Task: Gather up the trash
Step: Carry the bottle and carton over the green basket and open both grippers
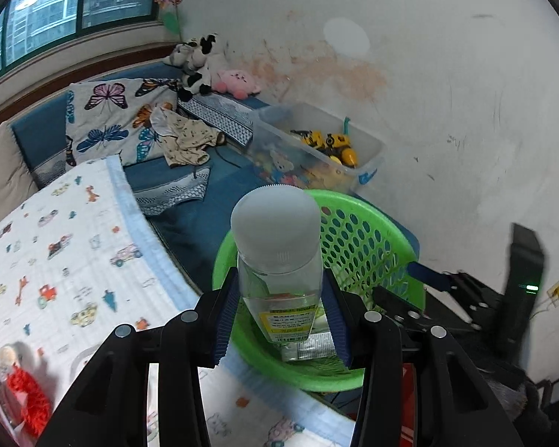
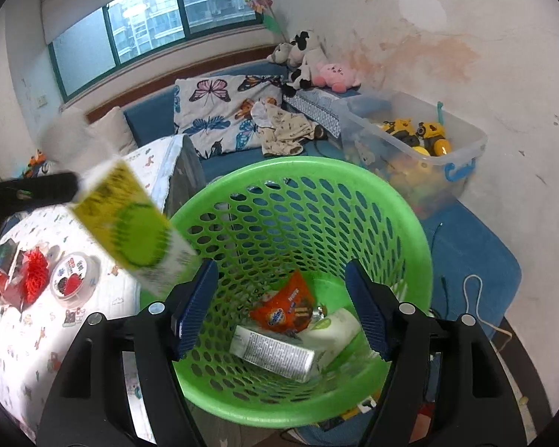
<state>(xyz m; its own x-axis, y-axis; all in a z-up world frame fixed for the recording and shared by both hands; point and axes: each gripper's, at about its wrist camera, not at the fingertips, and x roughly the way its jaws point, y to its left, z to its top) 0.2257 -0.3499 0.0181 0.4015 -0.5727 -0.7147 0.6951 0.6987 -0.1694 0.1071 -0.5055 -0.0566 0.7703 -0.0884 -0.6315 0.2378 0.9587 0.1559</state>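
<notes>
My left gripper (image 1: 279, 279) is shut on a clear square bottle (image 1: 279, 260) with a white cap and a yellow-green label. It holds the bottle upright over the near rim of a green perforated basket (image 1: 372, 212). In the right wrist view the same bottle (image 2: 130, 223) appears blurred at the basket's left edge, with one black finger (image 2: 48, 186) on it. My right gripper (image 2: 281, 272) hangs open over the basket (image 2: 302, 165), with nothing between its pads. At the bottom of the basket lie an orange snack wrapper (image 2: 283, 305), a white tube (image 2: 272, 354) and a white-green packet (image 2: 335, 329).
A table with a printed cloth (image 1: 56, 242) stands left of the basket, bearing a red fuzzy item (image 2: 33, 275) and a round tub (image 2: 70, 275). A clear toy bin (image 2: 428, 149) sits against the stained wall. Behind is a blue sofa with a butterfly blanket (image 2: 212, 111). A white cable (image 2: 473, 298) lies on the blue mat.
</notes>
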